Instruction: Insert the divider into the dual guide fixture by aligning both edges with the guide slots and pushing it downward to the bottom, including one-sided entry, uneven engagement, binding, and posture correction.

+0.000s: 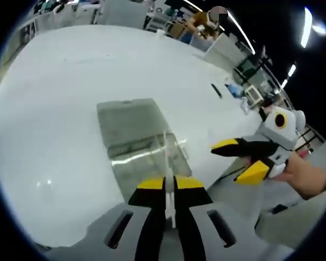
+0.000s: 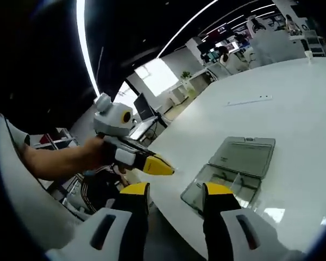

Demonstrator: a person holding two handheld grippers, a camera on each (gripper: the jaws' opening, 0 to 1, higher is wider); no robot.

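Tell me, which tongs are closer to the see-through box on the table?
Left. The left tongs sit right over the see-through box, pinched on a thin clear sheet. The right tongs hang open beside it, off the table edge.

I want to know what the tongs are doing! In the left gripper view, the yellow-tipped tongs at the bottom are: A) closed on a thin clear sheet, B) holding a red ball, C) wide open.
A: the left tongs sit nearly together, pinching a thin clear divider edge over the clear fixture on the white table.
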